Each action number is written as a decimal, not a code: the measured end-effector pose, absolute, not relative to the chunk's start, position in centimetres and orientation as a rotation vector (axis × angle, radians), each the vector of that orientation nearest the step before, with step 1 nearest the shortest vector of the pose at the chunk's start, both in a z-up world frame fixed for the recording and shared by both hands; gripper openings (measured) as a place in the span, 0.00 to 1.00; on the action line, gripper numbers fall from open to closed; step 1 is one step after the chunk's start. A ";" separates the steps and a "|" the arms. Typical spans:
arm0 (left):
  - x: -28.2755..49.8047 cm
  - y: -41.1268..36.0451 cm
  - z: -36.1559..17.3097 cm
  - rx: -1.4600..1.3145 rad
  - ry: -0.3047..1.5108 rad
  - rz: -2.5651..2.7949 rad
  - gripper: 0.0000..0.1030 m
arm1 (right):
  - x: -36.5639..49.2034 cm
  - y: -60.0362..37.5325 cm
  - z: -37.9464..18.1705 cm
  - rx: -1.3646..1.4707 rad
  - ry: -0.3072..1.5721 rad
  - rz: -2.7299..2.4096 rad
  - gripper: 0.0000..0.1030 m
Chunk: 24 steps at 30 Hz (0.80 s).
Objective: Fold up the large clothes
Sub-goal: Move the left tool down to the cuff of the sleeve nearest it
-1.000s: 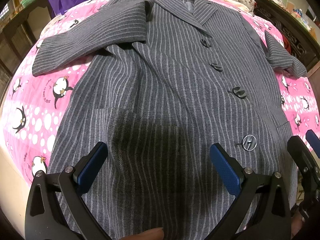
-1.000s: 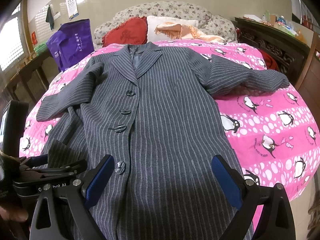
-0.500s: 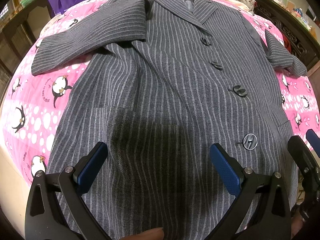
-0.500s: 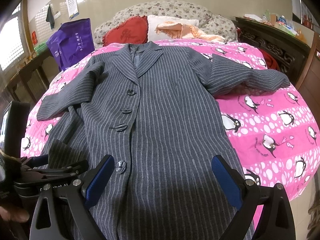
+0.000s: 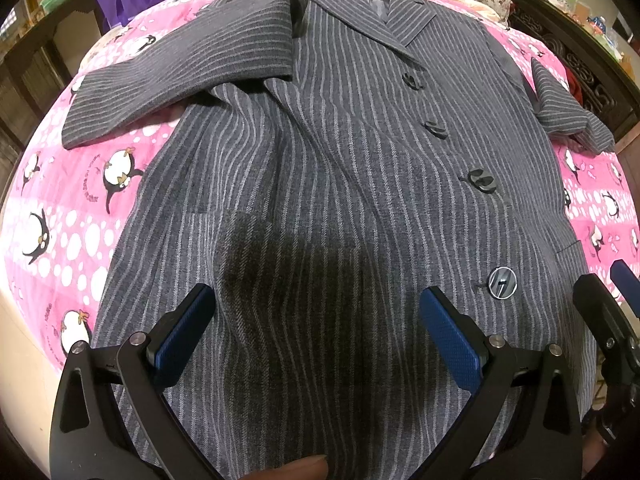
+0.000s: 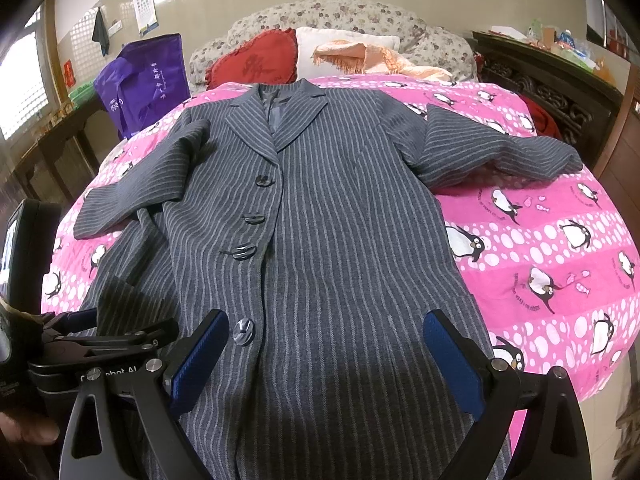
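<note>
Both jaws stand spread with nothing between them: the left gripper (image 5: 316, 334) and right gripper (image 6: 326, 346) hover side by side over the hem of the striped coat (image 5: 352, 168). It lies buttoned, face up on the pink bedspread (image 6: 560, 240). Bare bedspread borders the left sleeve (image 5: 180, 76) narrowly and the right sleeve (image 6: 496, 148) more widely (its cuff nears the bed's edge).

Coat (image 6: 320, 240) flat on bed (image 6: 560, 248)

A pink penguin-print bed (image 6: 560, 240) carries a buttoned grey pinstriped coat (image 6: 340, 220) spread flat.
</note>
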State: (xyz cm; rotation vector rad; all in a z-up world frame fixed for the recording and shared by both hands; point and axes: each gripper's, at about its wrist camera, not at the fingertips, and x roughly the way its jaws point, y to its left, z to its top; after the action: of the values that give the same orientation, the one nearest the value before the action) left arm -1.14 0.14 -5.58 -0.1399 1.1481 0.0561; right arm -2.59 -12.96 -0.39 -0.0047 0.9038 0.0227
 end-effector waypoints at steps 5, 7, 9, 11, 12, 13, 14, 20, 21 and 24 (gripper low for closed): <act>-1.0 0.4 -5.6 -0.142 1.150 0.056 1.00 | -2.5 -13.0 -0.4 -0.004 0.905 0.023 0.94; -0.5 0.7 -5.5 -0.143 1.146 0.059 1.00 | -2.2 -13.1 -0.4 -0.003 0.904 0.025 0.94; 0.5 1.3 -5.0 -0.129 1.120 0.072 1.00 | -1.4 -13.4 -0.1 -0.010 0.898 0.025 0.94; 1.7 1.9 -4.6 -0.098 1.092 0.096 1.00 | -0.2 -13.7 0.3 -0.033 0.885 0.019 0.94; 2.8 2.4 -4.5 -0.085 1.077 0.101 1.00 | 0.5 -13.8 0.5 -0.049 0.878 0.016 0.94; 3.4 2.7 -4.5 -0.078 1.070 0.104 1.00 | 1.7 -14.1 0.5 -0.066 0.881 0.015 0.94; 4.6 3.1 -4.7 -0.068 1.064 0.107 1.00 | 2.6 -14.1 0.3 -0.070 0.890 0.017 0.94; 8.5 4.6 -7.8 -0.101 1.066 0.091 1.00 | 7.8 -13.9 -2.7 -0.099 0.917 0.077 0.94; 8.4 4.7 -8.2 -0.092 1.028 0.089 1.00 | 8.2 -13.7 -3.3 -0.105 0.924 0.096 0.94; 7.2 4.9 -8.3 -0.100 0.949 0.090 1.00 | 8.8 -13.3 -6.0 -0.133 0.966 0.141 0.94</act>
State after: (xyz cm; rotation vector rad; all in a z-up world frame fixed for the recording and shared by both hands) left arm 7.19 4.91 -8.33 -0.0997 0.9487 0.0896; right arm 8.78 -13.34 -6.00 -0.1331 0.9664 0.1407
